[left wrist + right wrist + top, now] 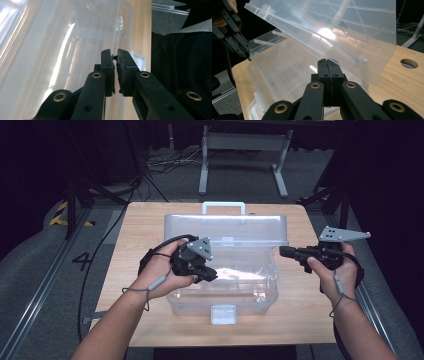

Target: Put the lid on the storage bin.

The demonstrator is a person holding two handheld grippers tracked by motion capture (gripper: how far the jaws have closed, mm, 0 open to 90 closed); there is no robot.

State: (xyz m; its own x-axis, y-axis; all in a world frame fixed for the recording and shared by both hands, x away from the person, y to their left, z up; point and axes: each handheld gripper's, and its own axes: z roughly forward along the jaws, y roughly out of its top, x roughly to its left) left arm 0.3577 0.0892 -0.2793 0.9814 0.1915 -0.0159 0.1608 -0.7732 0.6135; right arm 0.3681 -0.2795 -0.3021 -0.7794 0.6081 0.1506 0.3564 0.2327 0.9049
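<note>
A clear plastic box (200,302) stands on the wooden table (140,235) with its lid (225,227) raised at the back. My left gripper (212,275) hovers over the box's left half, pointing right. In the left gripper view its jaws (115,53) stand a narrow gap apart, and a thin clear plastic edge (118,30) runs into that gap without being pressed. My right gripper (282,251) hangs beside the box's right end, pointing left at it, shut on nothing. In the right gripper view (327,61) it faces the tilted lid (337,27), with the left gripper (245,55) at the lid's far corner.
A white latch (223,314) sits on the box's front wall and a white handle (223,207) on the lid's top edge. The table has a round hole (409,63). Behind the table, a white metal frame (245,150) and cables lie on the floor.
</note>
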